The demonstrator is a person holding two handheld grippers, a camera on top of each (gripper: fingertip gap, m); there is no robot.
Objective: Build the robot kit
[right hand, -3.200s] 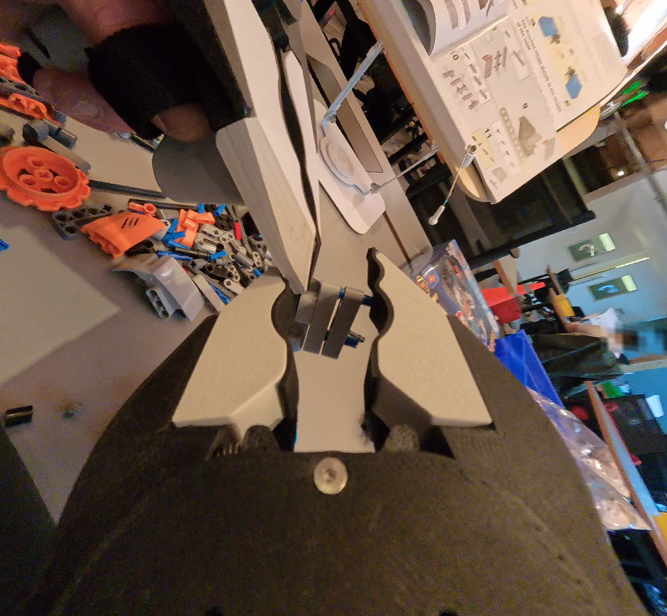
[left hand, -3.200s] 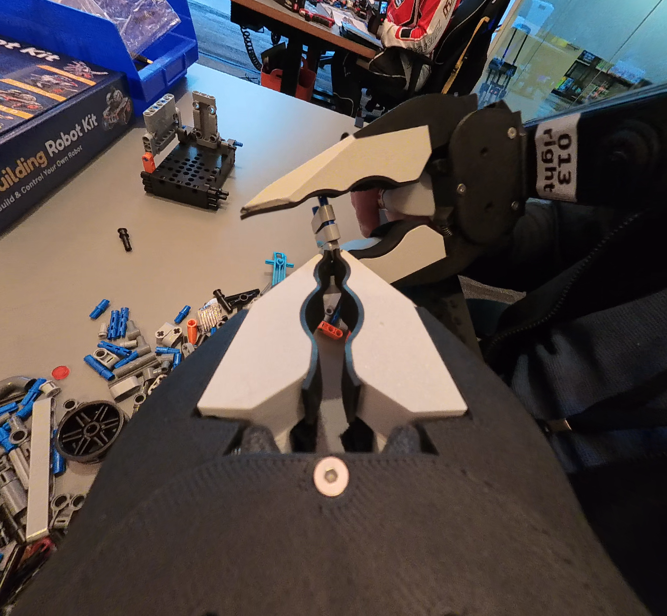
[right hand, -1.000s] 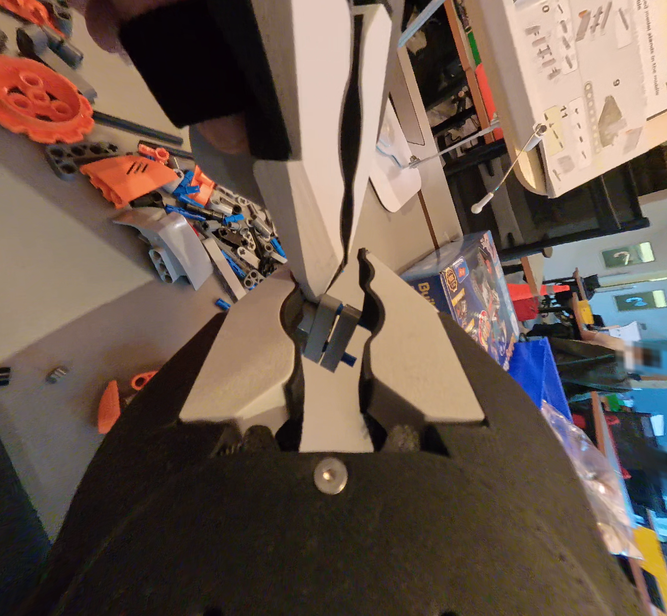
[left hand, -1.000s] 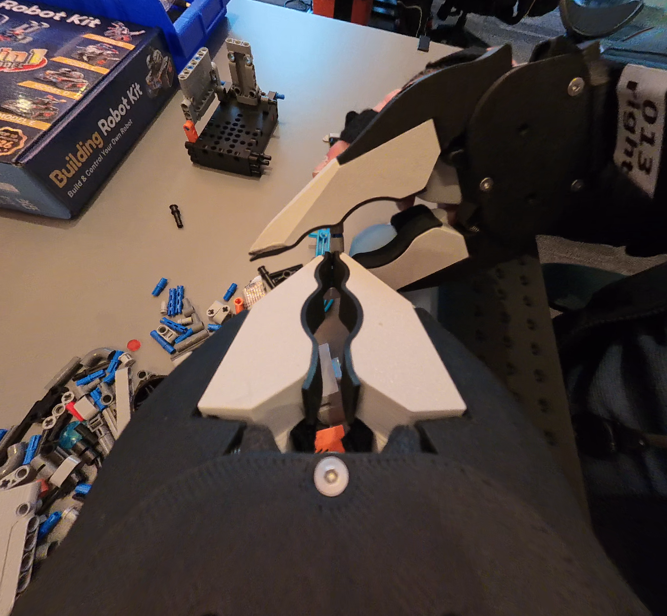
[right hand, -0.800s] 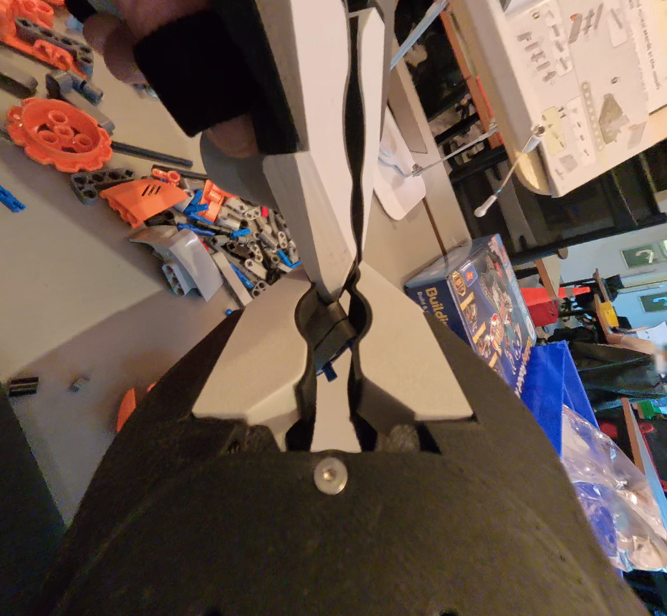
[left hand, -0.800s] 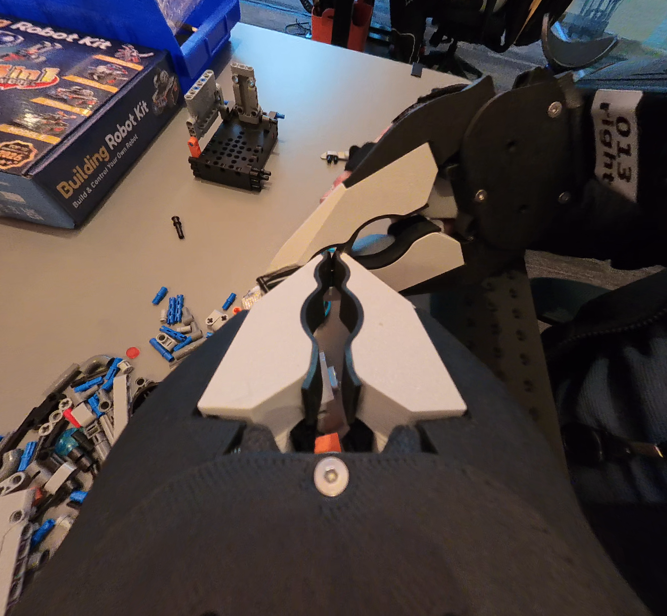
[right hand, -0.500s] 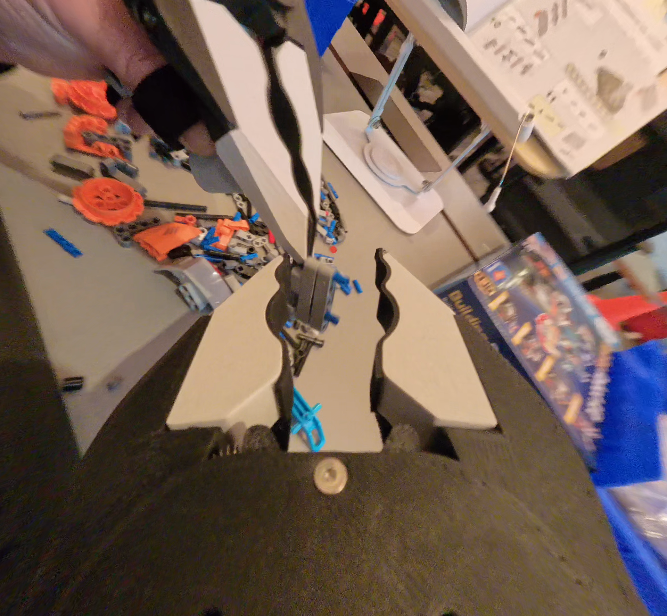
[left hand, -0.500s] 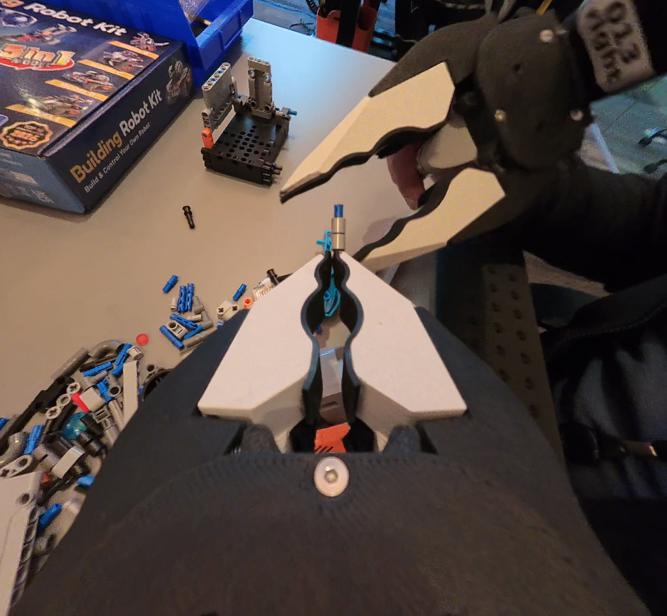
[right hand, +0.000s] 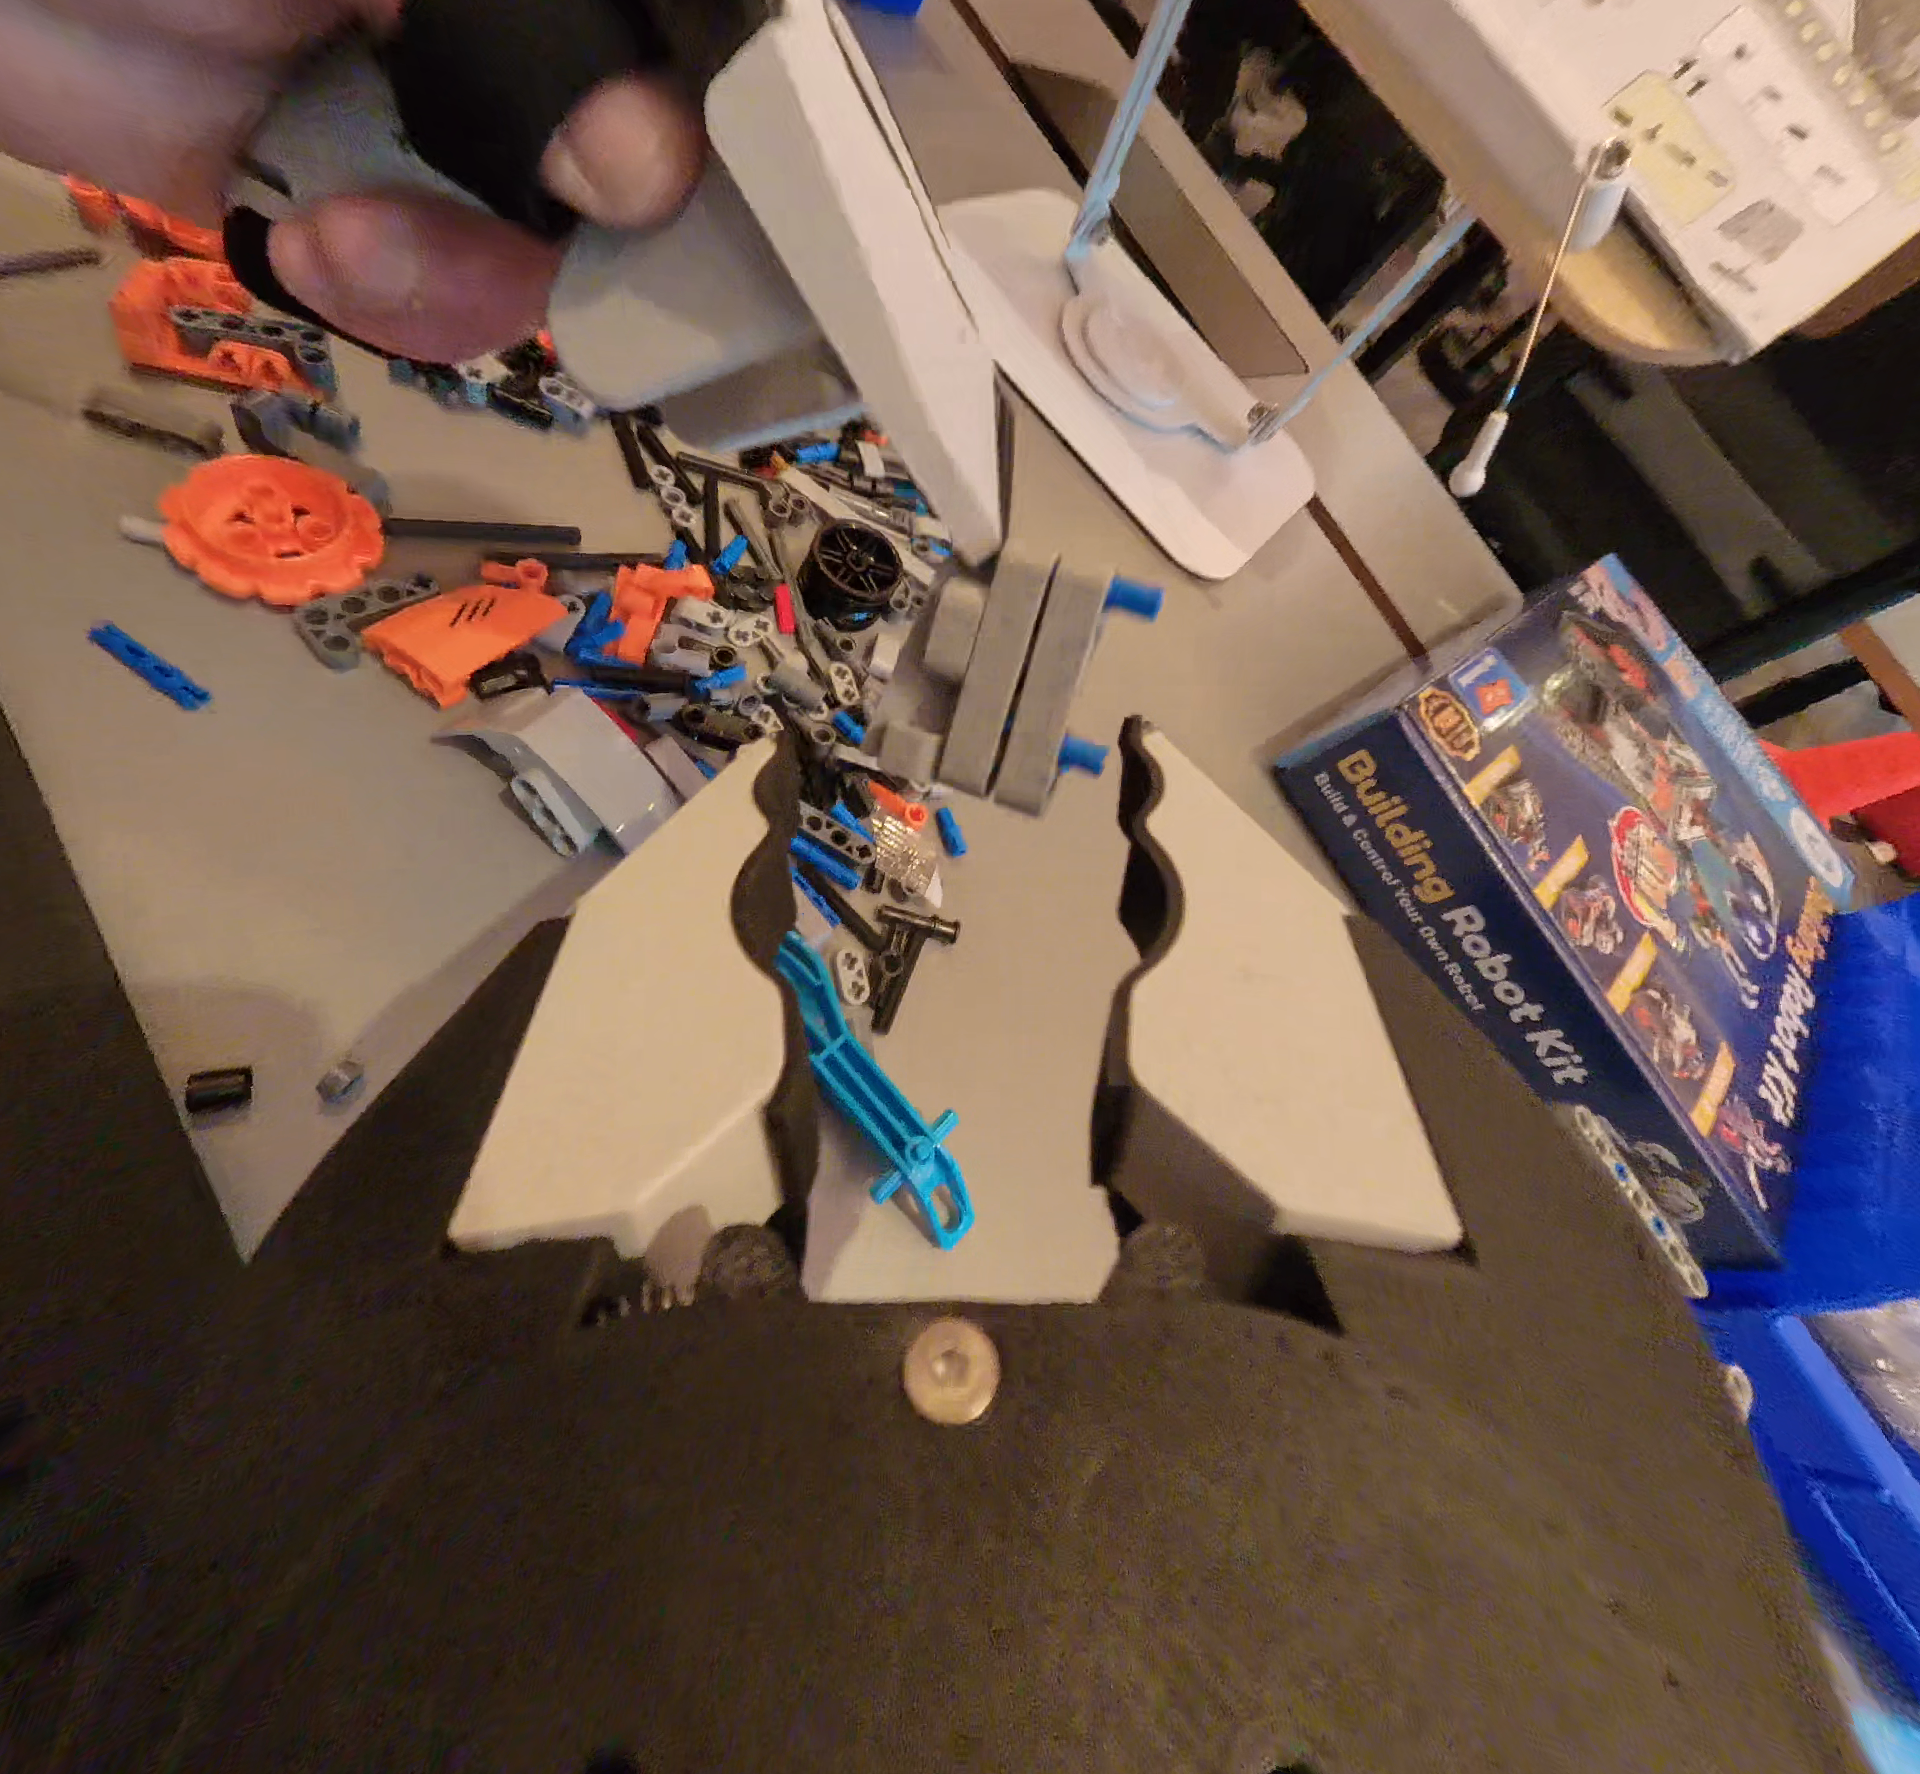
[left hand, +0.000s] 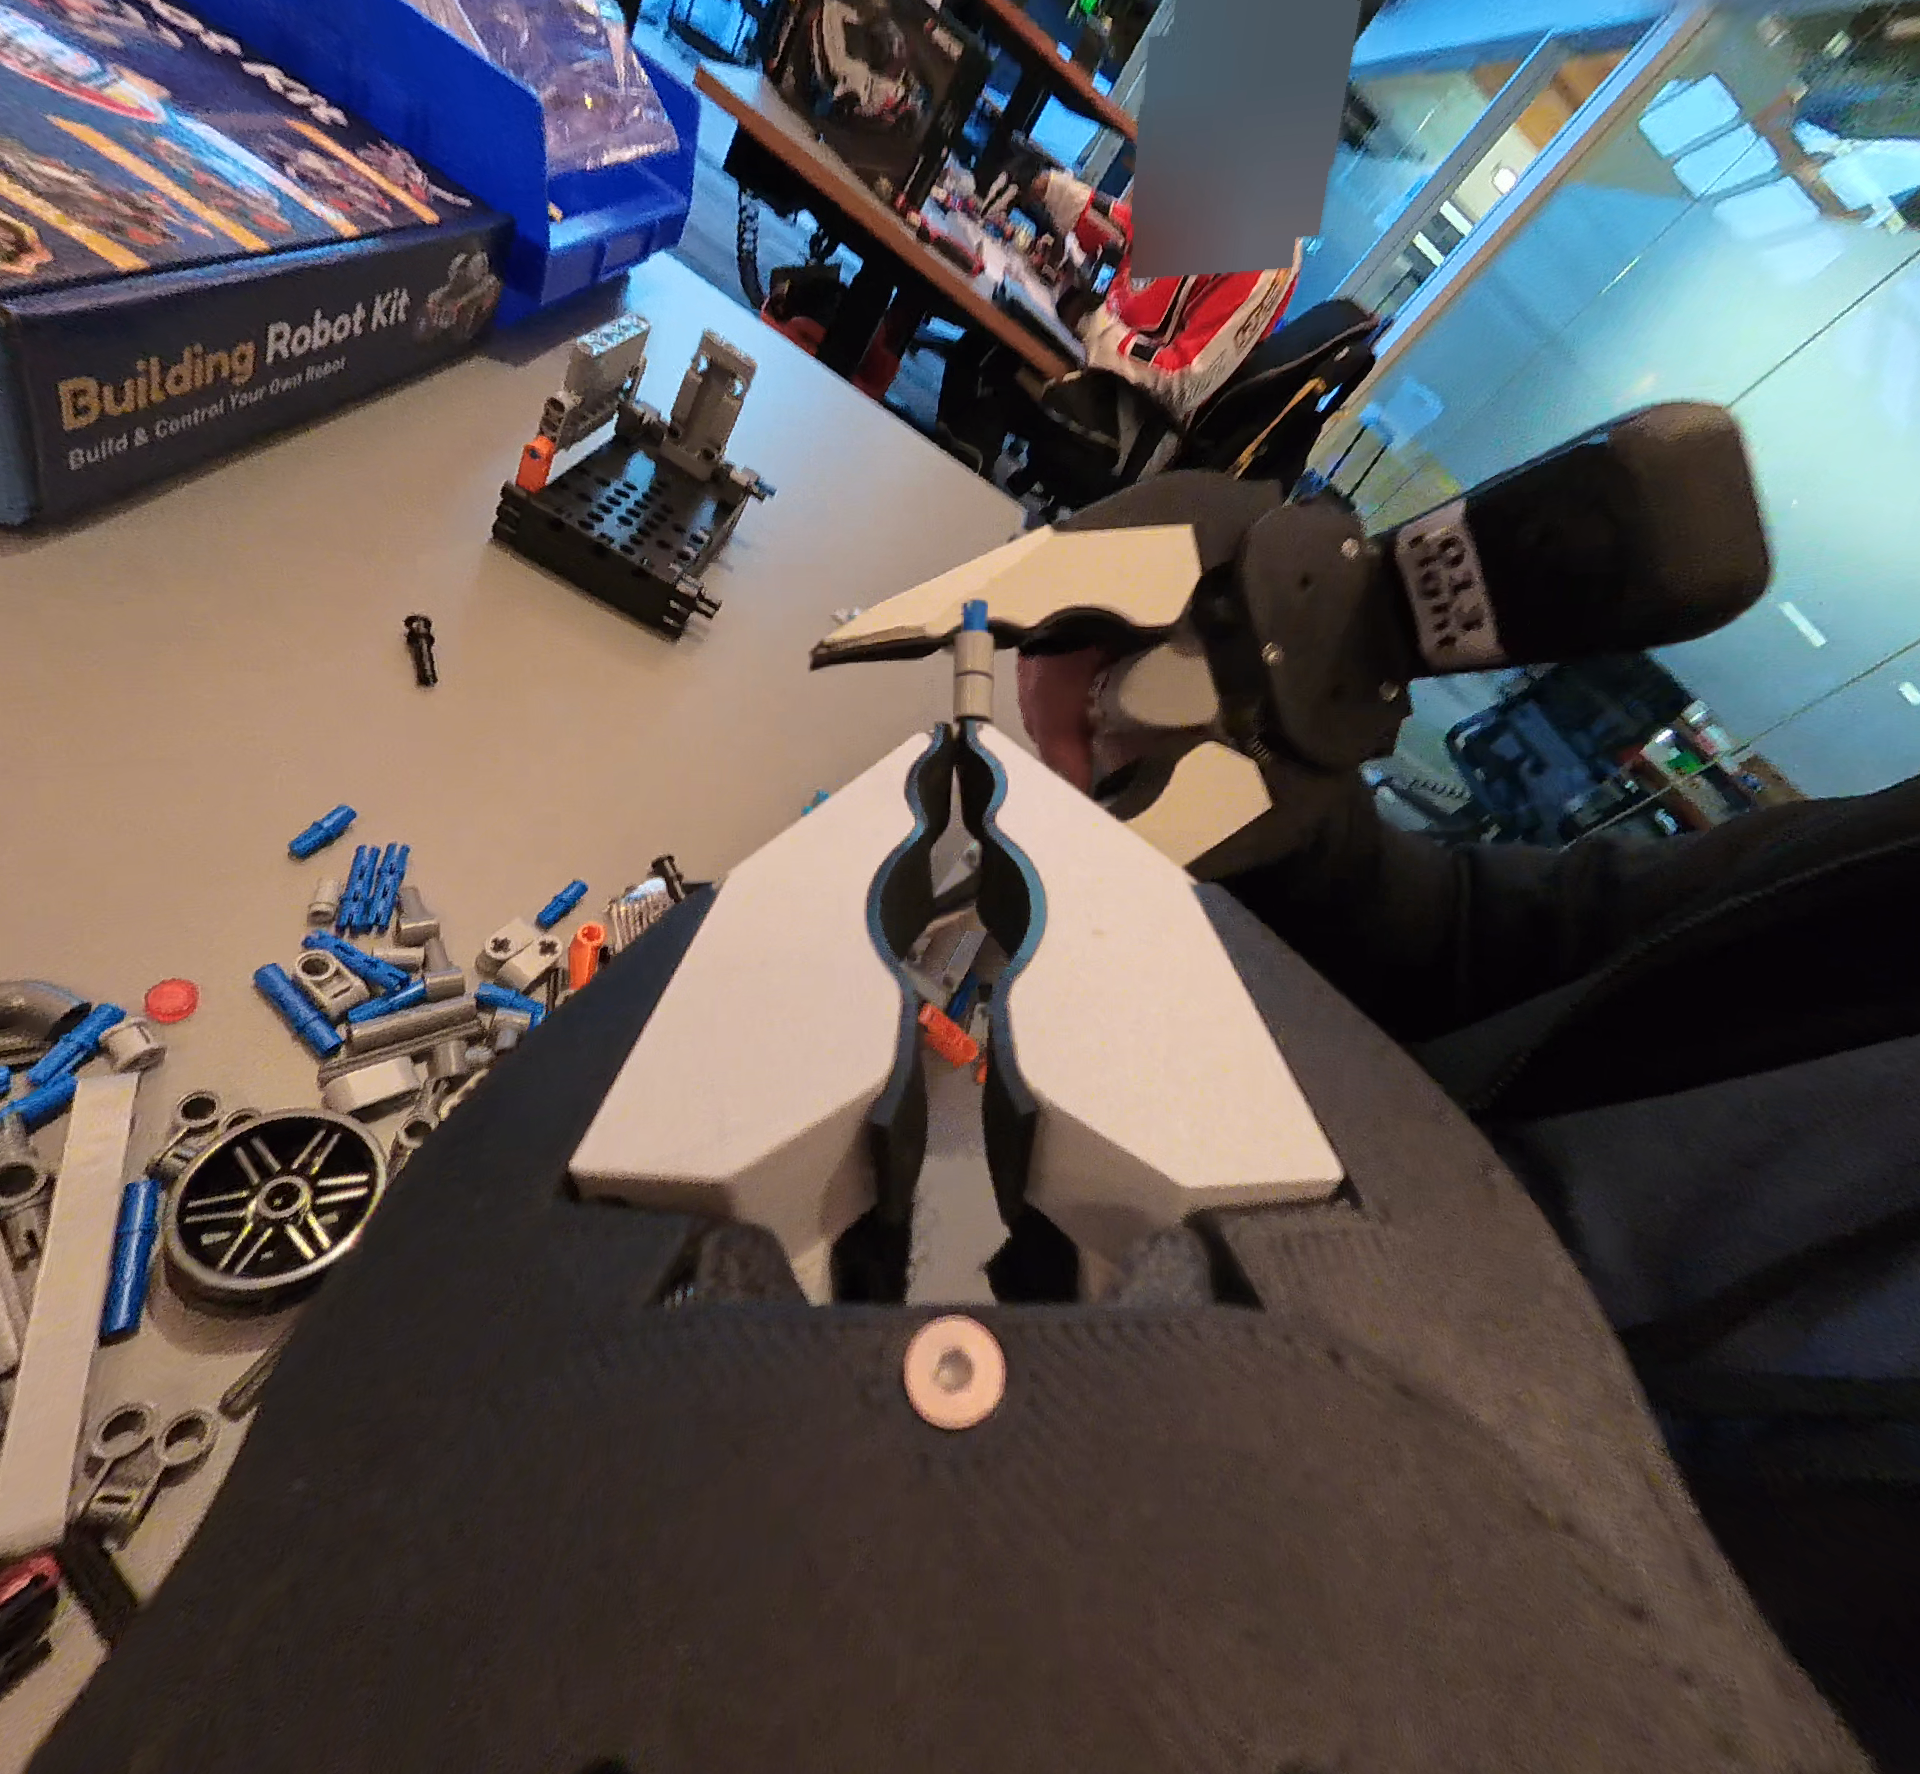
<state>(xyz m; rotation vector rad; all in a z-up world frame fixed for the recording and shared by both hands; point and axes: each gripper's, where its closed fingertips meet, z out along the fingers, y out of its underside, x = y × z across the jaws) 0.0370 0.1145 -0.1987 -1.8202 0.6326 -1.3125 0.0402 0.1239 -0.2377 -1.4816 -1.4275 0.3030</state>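
Your grey bench (left hand: 239, 706) carries everything here. At eleven o'clock in the left wrist view lies a dark blue kit box (left hand: 208, 270), with a blue bin (left hand: 395, 62) behind it. At twelve o'clock in the right wrist view a white stand (right hand: 1153, 394) holds an open instruction booklet (right hand: 1662, 41).

Toward eleven o'clock from your left gripper (left hand: 961, 737) stands a black perforated frame (left hand: 623, 519) with grey uprights. At eight o'clock a heap of loose parts (left hand: 364, 986) spreads out, a black spoked wheel (left hand: 275, 1194) among them.

Your left gripper is clamped on a small grey beam assembly (right hand: 1003, 685) with blue pins; the assembly sticks up from the tips, well above the bench. Your right gripper (right hand: 951, 748) has its jaws spread wide and carries nothing; the assembly hangs just at its fingertips, between you and the pile. A light blue lever piece (right hand: 883, 1111) lies on the bench between the right gripper's fingers, and a lone black pin (left hand: 420, 649) sits apart at ten o'clock.
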